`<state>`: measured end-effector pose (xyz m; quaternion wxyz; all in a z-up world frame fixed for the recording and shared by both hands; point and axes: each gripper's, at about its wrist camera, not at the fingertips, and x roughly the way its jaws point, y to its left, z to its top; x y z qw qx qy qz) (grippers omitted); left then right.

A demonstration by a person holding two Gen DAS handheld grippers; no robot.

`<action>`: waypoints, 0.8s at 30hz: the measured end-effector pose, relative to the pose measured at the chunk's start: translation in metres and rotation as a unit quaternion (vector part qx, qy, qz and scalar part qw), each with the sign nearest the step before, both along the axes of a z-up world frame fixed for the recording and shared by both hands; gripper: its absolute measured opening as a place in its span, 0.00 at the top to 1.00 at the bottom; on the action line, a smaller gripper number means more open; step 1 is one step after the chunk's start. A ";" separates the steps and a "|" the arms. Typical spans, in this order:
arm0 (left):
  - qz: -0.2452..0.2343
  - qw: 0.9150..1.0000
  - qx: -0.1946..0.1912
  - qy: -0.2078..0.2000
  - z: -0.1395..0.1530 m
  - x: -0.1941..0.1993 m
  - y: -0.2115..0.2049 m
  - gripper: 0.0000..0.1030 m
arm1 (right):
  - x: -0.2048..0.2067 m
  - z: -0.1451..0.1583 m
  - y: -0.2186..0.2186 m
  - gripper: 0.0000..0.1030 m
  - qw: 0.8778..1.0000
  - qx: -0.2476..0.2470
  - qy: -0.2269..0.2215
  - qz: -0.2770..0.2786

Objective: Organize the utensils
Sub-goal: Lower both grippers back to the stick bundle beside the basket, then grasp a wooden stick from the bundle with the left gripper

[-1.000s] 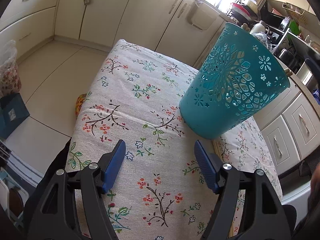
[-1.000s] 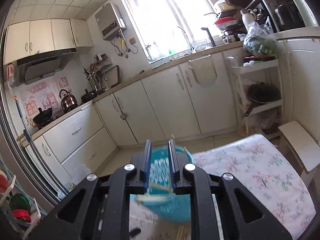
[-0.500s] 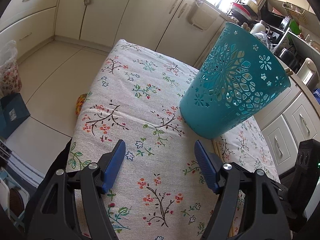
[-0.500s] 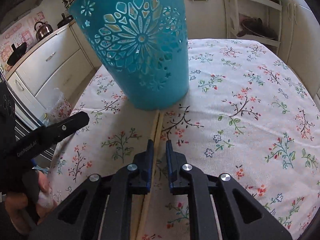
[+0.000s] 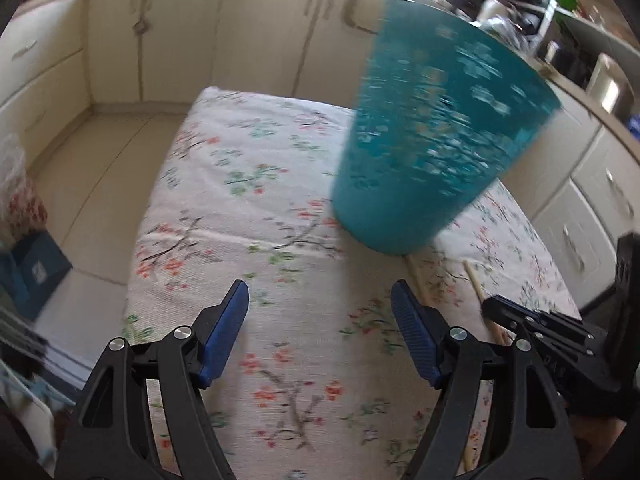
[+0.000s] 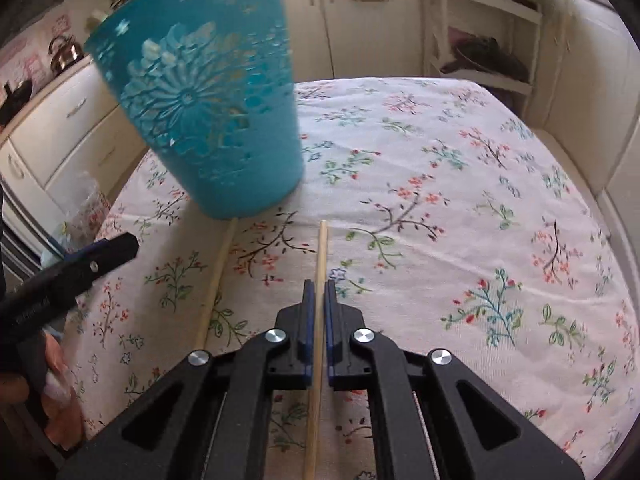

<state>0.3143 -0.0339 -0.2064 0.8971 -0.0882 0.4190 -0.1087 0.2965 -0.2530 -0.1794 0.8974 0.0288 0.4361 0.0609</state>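
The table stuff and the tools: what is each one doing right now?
Teal basket: upright on the tablecloth.
Right tool: shut on one chopstick.
Other chopstick: lying loose by the basket.
Left tool: open, holding nothing.

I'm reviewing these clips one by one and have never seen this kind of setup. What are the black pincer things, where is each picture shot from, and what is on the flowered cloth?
No robot here: a person holds a two-finger tool in each hand, with a camera on each looking along its fingers. The left view shows the left tool open and empty. The right view shows the right tool shut on a wooden chopstick. A second chopstick lies beside it on the floral tablecloth, its far end reaching the foot of the teal basket standing there.
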 end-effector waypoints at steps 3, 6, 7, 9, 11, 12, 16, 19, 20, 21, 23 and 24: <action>-0.029 0.999 0.019 0.022 -0.001 0.009 -0.030 0.32 | 0.002 -0.001 -0.009 0.95 1.000 0.028 0.003 -0.007; -0.035 0.998 0.038 0.036 -0.007 0.018 -0.047 0.32 | 0.002 -0.003 -0.012 0.95 0.999 0.044 0.005 -0.009; -0.035 0.998 0.045 0.040 -0.009 0.021 -0.052 0.32 | 0.003 -0.003 -0.015 0.95 0.999 0.052 0.005 -0.011; -0.037 0.997 0.062 0.036 -0.009 0.024 -0.060 0.32 | 0.000 -0.003 -0.016 0.95 0.998 0.062 0.005 -0.012; -0.038 0.995 0.081 0.032 -0.011 0.026 -0.068 0.33 | 0.000 -0.003 -0.016 0.95 0.998 0.065 0.006 -0.012; -0.042 0.995 0.085 0.029 -0.012 0.026 -0.072 0.37 | 0.000 -0.004 -0.016 0.95 0.998 0.066 0.006 -0.012; -0.062 0.993 0.104 0.016 -0.012 0.025 -0.080 0.65 | 0.002 -0.004 -0.018 0.95 0.997 0.071 0.007 -0.014; -0.081 0.991 0.104 0.015 -0.012 0.023 -0.078 0.91 | 0.005 -0.005 -0.019 0.95 0.997 0.072 0.007 -0.014; -0.084 0.991 0.101 0.016 -0.012 0.022 -0.074 0.92 | 0.005 -0.004 -0.019 0.95 0.997 0.071 0.007 -0.013; -0.085 0.991 0.097 0.018 -0.011 0.021 -0.070 0.94 | 0.005 -0.004 -0.018 0.95 0.998 0.069 0.006 -0.011; -0.088 0.992 0.084 0.024 -0.011 0.017 -0.062 0.95 | 0.004 -0.004 -0.016 0.92 0.997 0.071 0.006 -0.006; -0.093 0.992 0.081 0.029 -0.010 0.015 -0.057 0.95 | 0.004 -0.004 -0.014 0.90 0.997 0.072 0.004 -0.003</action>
